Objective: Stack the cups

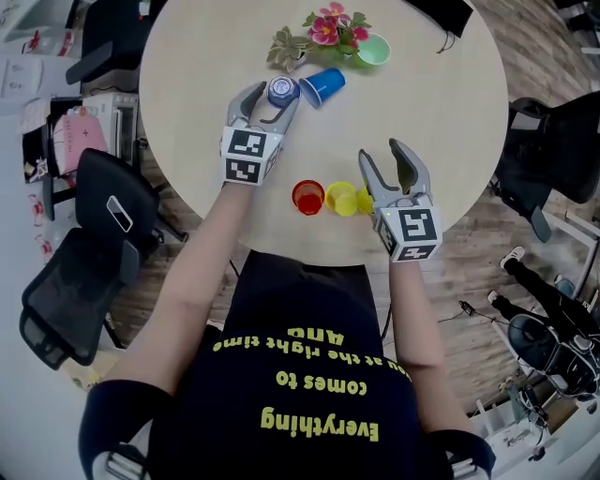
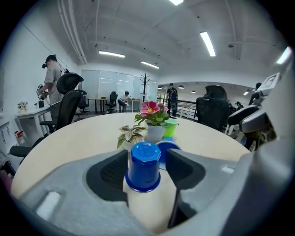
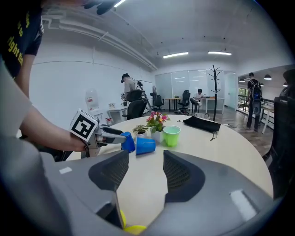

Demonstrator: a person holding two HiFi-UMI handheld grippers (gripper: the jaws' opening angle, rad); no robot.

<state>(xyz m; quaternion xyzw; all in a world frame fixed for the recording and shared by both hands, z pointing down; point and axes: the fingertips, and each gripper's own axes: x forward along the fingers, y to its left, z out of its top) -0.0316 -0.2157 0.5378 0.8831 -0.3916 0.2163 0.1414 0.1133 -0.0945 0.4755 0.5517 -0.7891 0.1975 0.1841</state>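
Note:
A dark blue cup (image 1: 282, 90) stands upside down on the round table (image 1: 206, 56). My left gripper (image 1: 276, 92) is open around it; in the left gripper view the cup (image 2: 144, 166) sits between the pads with a gap on its right side. Just behind it a lighter blue cup (image 1: 322, 86) lies on its side. A green cup (image 1: 374, 49) stands upright further back. A red cup (image 1: 307, 197) and a yellow cup (image 1: 341, 199) stand near the front edge. My right gripper (image 1: 384, 159) is open and empty, just right of the yellow cup.
A pot of pink flowers (image 1: 330, 28) and a small leafy plant (image 1: 286, 47) stand beside the blue and green cups. A black bag (image 3: 203, 123) lies at the far side. Office chairs (image 1: 89, 253) surround the table.

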